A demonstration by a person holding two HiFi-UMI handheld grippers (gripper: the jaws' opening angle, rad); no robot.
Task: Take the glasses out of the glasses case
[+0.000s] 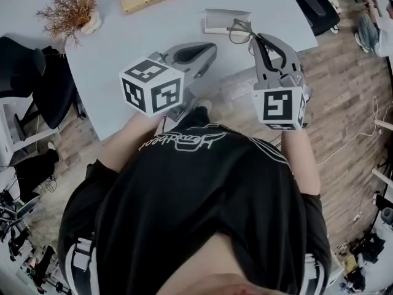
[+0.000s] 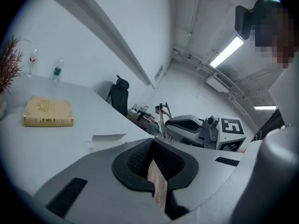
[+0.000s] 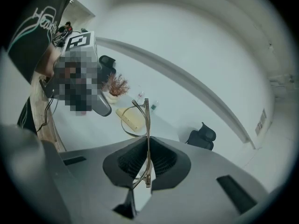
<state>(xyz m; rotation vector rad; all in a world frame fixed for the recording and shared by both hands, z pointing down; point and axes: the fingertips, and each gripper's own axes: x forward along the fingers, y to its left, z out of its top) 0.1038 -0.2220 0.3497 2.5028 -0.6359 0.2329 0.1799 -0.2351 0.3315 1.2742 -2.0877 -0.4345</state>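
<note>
Glasses (image 1: pixel 241 32) between the clamped jaws of right tool (image 1: pixel 254 40), just beside glasses case (image 1: pixel 225 19); left tool (image 1: pixel 210 49) narrow, empty.

You wore a black short-sleeved T-shirt (image 1: pixel 202 201) with a white outlined script logo (image 1: pixel 181 141) across it. Your left gripper (image 1: pixel 206 49) and right gripper (image 1: pixel 256 40) were both smooth grey moulded shells. Behind each pair of jaws sat a white marker cube (image 1: pixel 151 88) printed with bold black squares, and the right one's cube (image 1: pixel 279 106) showed a similar pattern. Between the jaws, black ribbed pads (image 2: pixel 138 157) lined a scooped pocket. Dark rectangular slots (image 3: pixel 236 192) were cut into the grey shell on either side of the jaws.
</note>
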